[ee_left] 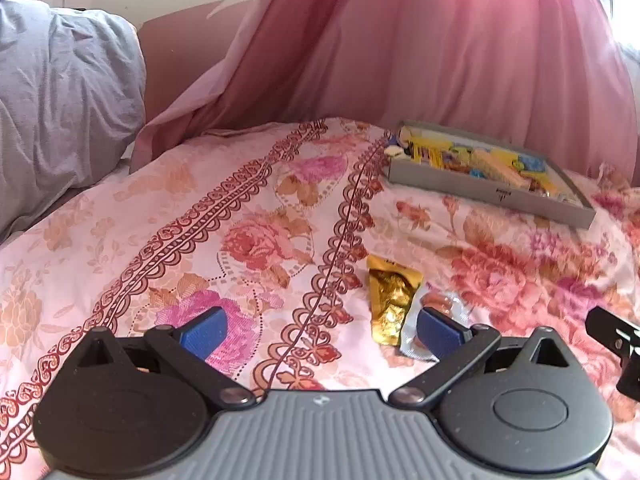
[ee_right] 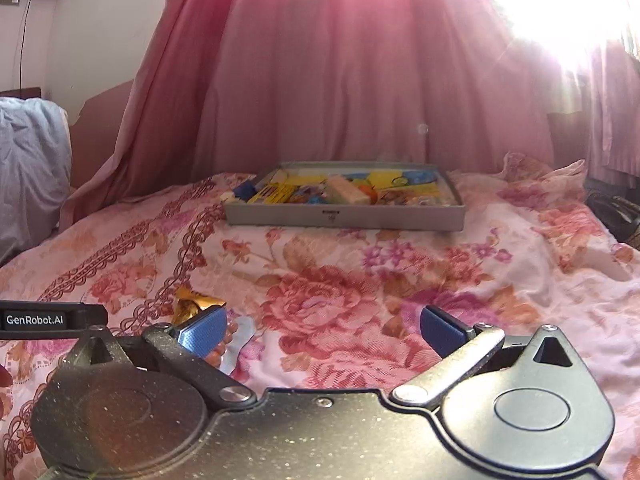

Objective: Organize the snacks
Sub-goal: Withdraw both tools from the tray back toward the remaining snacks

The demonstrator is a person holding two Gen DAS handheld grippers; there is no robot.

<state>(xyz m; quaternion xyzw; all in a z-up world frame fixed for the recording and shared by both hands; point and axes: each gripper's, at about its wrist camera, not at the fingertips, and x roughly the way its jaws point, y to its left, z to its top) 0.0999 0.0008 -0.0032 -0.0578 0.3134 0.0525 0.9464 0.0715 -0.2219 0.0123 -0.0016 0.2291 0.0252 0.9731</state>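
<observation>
A gold foil snack packet [ee_left: 391, 300] lies on the floral bedspread, with a clear packet of orange-brown pieces [ee_left: 442, 304] touching its right side. My left gripper [ee_left: 320, 330] is open just short of them; its right pad [ee_left: 438, 334] overlaps the clear packet. In the right wrist view the gold packet [ee_right: 194, 305] and the clear packet [ee_right: 236, 340] sit behind the left pad [ee_right: 202, 332] of my open right gripper [ee_right: 322, 330], which holds nothing. A grey tray [ee_right: 344, 216] of several colourful snacks rests farther back, also visible as the tray [ee_left: 480, 192].
Pink curtains [ee_right: 340, 80] hang behind the bed, with strong window glare at upper right. A grey pillow [ee_left: 60, 100] lies at the left. The other gripper's body [ee_left: 616, 344] shows at the right edge. A dark object [ee_right: 612, 208] sits at the bed's right edge.
</observation>
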